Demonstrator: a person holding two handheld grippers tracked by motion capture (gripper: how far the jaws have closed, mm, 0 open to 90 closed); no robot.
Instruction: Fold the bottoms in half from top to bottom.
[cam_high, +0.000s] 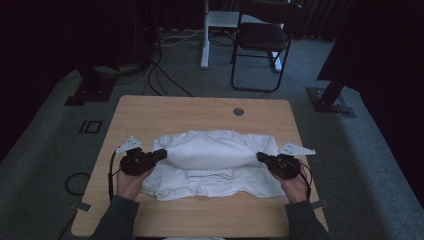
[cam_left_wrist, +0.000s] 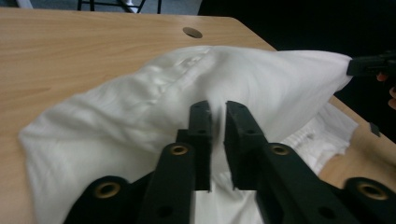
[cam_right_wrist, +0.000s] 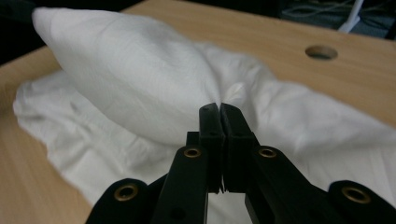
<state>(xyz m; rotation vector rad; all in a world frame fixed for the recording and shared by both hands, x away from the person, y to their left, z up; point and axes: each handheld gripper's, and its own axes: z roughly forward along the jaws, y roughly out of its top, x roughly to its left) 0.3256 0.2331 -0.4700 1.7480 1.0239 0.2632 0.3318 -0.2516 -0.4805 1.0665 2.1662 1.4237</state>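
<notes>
While both claws hold a lifted fold, the items run as follows. Table (cam_high: 150, 112): wood, with a round hole (cam_high: 238, 111) at the far edge. Shirt (cam_high: 210, 165): white, crumpled, lying mid-table; its upper layer is raised into a taut ridge between the two claws. Left claw (cam_high: 161, 154): jaws narrow, pinched on the ridge's left end (a slim gap shows, cloth caught in it). Right claw (cam_high: 261, 157): jaws pressed together on the ridge's right end. Risk, as judged: the thin fabric may slip from the looser left pinch if the hands pull apart unevenly, dropping the fold askew.
</notes>
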